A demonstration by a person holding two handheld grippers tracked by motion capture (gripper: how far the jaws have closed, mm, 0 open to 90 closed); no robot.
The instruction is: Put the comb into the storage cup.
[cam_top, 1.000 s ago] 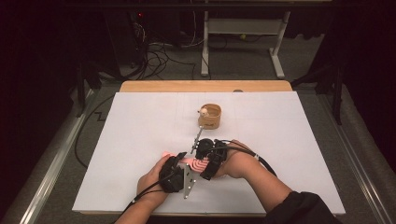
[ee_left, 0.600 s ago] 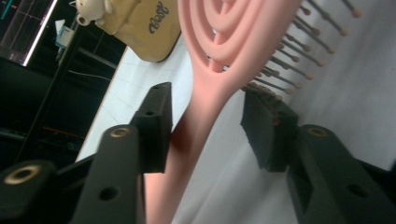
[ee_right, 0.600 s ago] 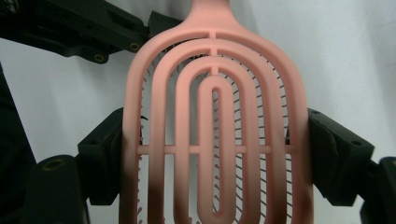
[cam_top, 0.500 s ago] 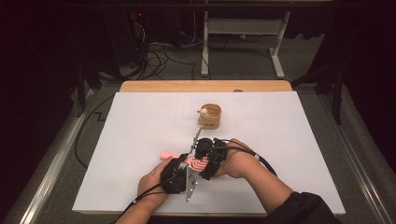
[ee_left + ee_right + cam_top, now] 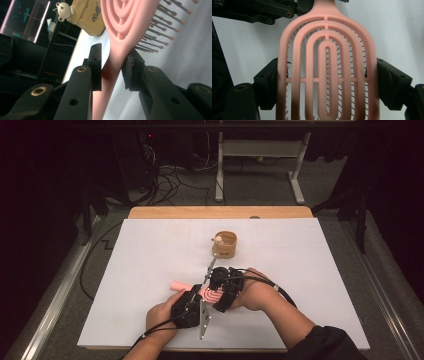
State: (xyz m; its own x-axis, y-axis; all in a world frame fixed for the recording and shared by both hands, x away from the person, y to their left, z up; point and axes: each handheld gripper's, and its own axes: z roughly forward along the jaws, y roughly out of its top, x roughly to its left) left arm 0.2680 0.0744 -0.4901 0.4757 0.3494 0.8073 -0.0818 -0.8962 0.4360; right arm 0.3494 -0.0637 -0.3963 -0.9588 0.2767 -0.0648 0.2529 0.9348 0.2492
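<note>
Left gripper view is showing the left claw (image 5: 112, 67) closing in on the neck of the pink hairbrush (image 5: 125, 27), its jaws having just been narrowing, pads at or nearly touching it. The brush's long axis is running straight ahead between them. The right claw (image 5: 327, 85) is clamping the head's two edges above the white surface (image 5: 150, 250). One brush, one tan cup (image 5: 226, 244), two claws.

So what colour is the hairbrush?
Pink; the hairbrush shows best in the right gripper view.
</note>
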